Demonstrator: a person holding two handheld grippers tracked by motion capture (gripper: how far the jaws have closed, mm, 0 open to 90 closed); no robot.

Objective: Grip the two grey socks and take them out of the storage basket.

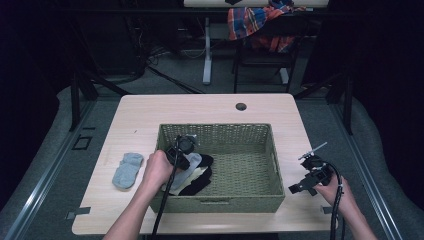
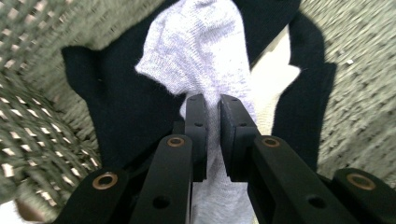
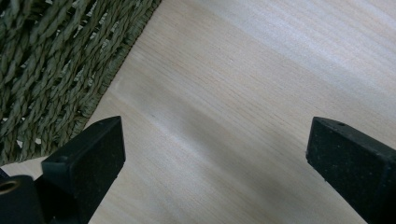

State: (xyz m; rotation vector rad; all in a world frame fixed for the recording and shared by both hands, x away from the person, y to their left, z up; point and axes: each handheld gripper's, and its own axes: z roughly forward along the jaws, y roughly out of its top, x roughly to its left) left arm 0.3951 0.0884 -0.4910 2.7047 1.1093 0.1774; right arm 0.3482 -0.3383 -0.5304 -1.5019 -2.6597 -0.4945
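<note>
A green woven basket point(image 1: 260, 150) stands in the middle of the wooden table point(image 1: 150, 115). In its left half lies a heap of socks: a light grey sock point(image 2: 201, 51) over black socks point(image 2: 116, 107) and a white one point(image 2: 273, 79). My left gripper point(image 2: 212, 105) reaches down into the basket's left side point(image 1: 182, 150), and its jaws are shut on a fold of the light grey sock. My right gripper point(image 3: 215, 154) hovers over bare table to the right of the basket point(image 1: 312, 175), jaws wide open with nothing between them.
A pair of grey socks point(image 1: 127, 169) lies on the table left of the basket. The basket's woven wall point(image 3: 51, 70) is close to the right gripper. A round cable hole point(image 1: 241, 106) sits near the table's far edge. A chair with a plaid cloth point(image 1: 260, 22) stands beyond.
</note>
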